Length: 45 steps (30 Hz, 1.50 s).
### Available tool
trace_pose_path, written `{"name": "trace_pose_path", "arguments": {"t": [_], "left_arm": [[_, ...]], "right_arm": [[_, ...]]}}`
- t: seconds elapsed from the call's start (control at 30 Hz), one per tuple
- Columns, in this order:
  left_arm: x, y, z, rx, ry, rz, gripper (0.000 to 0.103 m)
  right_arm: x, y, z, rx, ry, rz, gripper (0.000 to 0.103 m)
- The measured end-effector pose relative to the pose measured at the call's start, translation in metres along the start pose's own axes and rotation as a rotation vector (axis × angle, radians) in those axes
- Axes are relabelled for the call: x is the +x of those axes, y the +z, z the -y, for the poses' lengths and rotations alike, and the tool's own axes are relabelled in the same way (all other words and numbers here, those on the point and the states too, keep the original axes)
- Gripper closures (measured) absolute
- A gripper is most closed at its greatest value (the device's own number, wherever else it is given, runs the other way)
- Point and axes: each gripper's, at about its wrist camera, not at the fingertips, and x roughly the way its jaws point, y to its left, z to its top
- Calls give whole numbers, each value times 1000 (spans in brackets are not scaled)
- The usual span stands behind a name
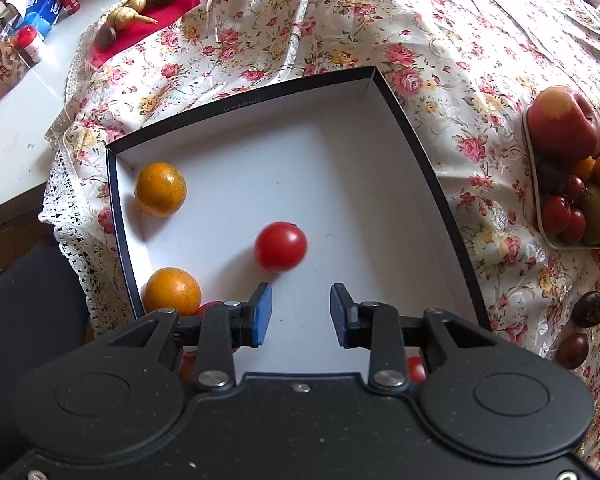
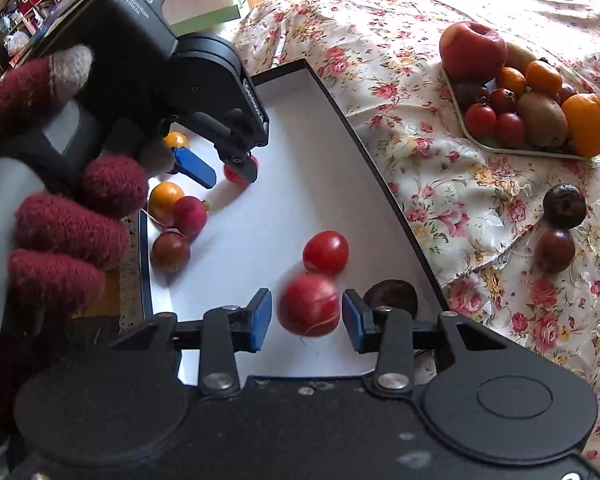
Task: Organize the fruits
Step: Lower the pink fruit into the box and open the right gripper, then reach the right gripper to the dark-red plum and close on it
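Both the left gripper (image 1: 300, 314) and right gripper (image 2: 306, 314) are held apart; the blurred radish (image 2: 309, 305) between the right pads could be rolled across the box (image 2: 396, 200) floor and scatter the fruit there.

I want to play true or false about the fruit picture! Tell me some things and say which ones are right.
1. The box has a white inside. True.
2. The big apple sits inside the box. False: it sits on the tray with the other fruit, on the flowery cloth.
3. The right gripper is squeezing the pink-red fruit tight. False: its fingers are open and the fruit sits blurred between them, with gaps at both sides.
4. The left gripper holds nothing. True: its fingers are open above the box floor.
5. Two dark fruits lie on the cloth outside the box. True.
6. The hand on the left gripper is bare. False: it wears a dark red knitted glove.
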Motion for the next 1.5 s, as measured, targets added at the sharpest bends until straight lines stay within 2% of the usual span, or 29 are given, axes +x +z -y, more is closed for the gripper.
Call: {"name": "trace_pose_path", "arguments": {"t": [0.63,0.9,1.17,1.3,1.5], "left_arm": [[3,-6,6,43,18,-20,62],[2,-13,20,130,27,-18,62],[2,-15,25,150,28,-19,62],[3,-15,25,155,27,-21,62],[3,-16,26,165,31,-21,62]], "right_arm": [[-18,2,34,102,-52,30,61],[-34,6,92,254,-137,71,61],[-39,9,164,431,-250,89,61],[-32,12,180,468,-267,73,61],[-16,19,178,473,-236,53,61]]}}
